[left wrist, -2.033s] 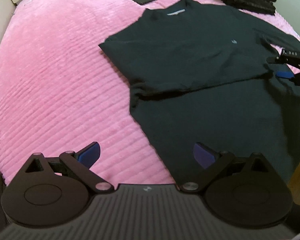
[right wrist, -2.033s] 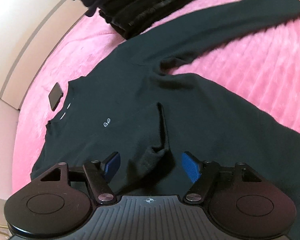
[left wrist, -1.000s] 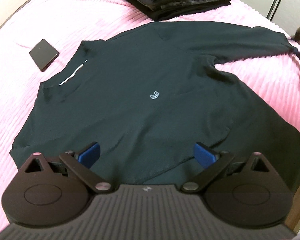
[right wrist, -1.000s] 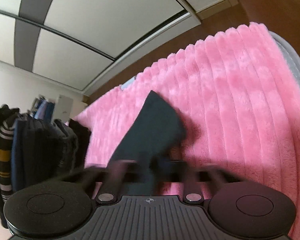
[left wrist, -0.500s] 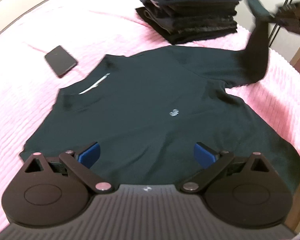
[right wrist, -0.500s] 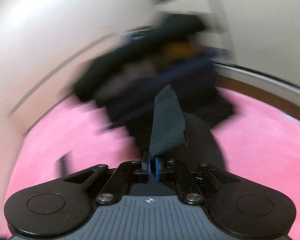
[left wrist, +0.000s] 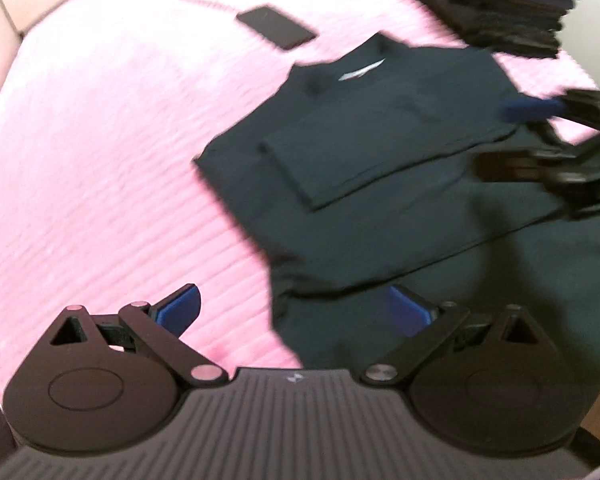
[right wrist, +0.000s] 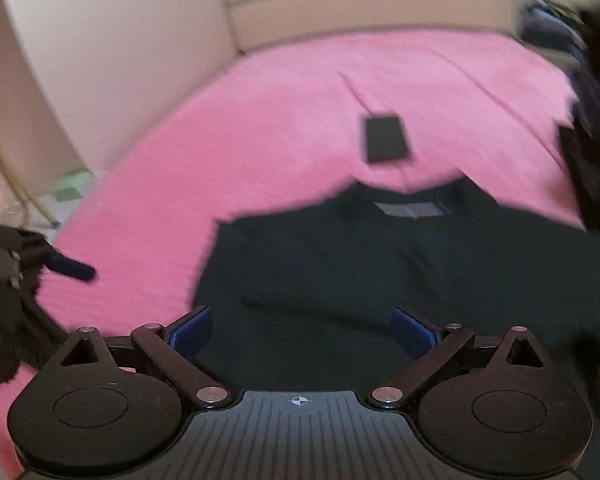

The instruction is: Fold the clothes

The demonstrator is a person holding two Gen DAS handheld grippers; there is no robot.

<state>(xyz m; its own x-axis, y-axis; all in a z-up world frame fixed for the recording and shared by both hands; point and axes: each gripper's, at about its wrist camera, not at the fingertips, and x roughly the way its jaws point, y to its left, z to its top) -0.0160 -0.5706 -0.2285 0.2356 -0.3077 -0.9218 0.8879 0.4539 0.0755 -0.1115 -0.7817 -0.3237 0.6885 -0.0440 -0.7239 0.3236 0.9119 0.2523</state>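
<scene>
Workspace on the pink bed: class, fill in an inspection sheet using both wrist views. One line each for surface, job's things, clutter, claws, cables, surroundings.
Surface: pink ribbed blanket covering the bed.
Job's things: dark long-sleeved shirt lying flat, collar toward the far side, both sleeves folded across the chest; stack of folded dark clothes beyond it at the far right.
Clutter: black phone on the blanket just past the collar, apart from the shirt.
Claws: left claw open, empty, over the shirt's lower left edge; right claw open, empty, over the shirt.
Cables: thin dark line at the left view's far right edge, too blurred to identify.
Surroundings: beige headboard; pale wall.
</scene>
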